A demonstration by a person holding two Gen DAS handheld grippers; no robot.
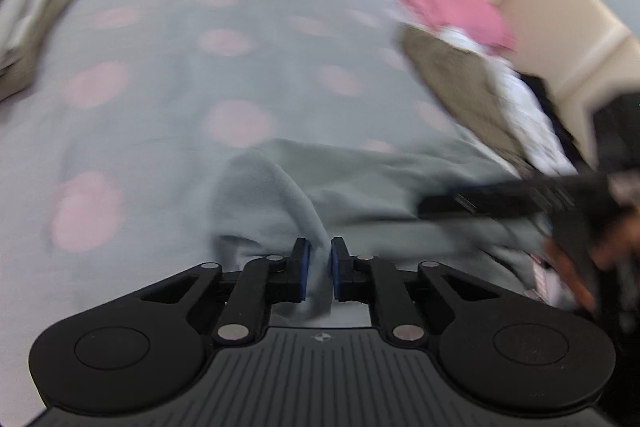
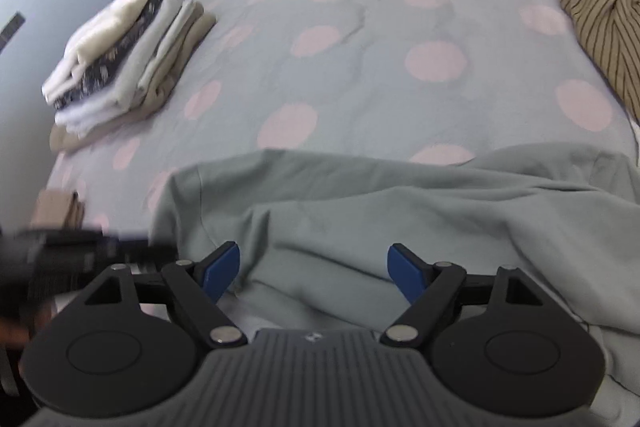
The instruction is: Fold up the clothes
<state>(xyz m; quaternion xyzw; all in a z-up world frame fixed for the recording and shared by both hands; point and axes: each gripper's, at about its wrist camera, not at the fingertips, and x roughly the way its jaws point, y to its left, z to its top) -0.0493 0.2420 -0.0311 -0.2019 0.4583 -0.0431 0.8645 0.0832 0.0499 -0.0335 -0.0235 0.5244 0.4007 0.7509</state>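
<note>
Left wrist view: left gripper [image 1: 320, 269] pinching a fold of the grey garment [image 1: 360, 183], rumpled at the near edge of the bed [image 1: 160, 27]. Right gripper [image 2: 314, 273] spread wide over the cloth, gripping nothing. Best to close right on the hem, then lift both evenly and pull taut.

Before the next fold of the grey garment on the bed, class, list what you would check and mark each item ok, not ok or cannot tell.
1. Left gripper shut on a fold of the grey garment: ok.
2. Right gripper gripping it too: not ok; jaws wide open above the cloth.
3. Garment lying flat: not ok; creased and bunched.
4. Bare bedspread ahead to fold on: ok.
5. Folded stack out of the way: ok.
6. Garment's near edge: cannot tell; hidden under the grippers.
</note>
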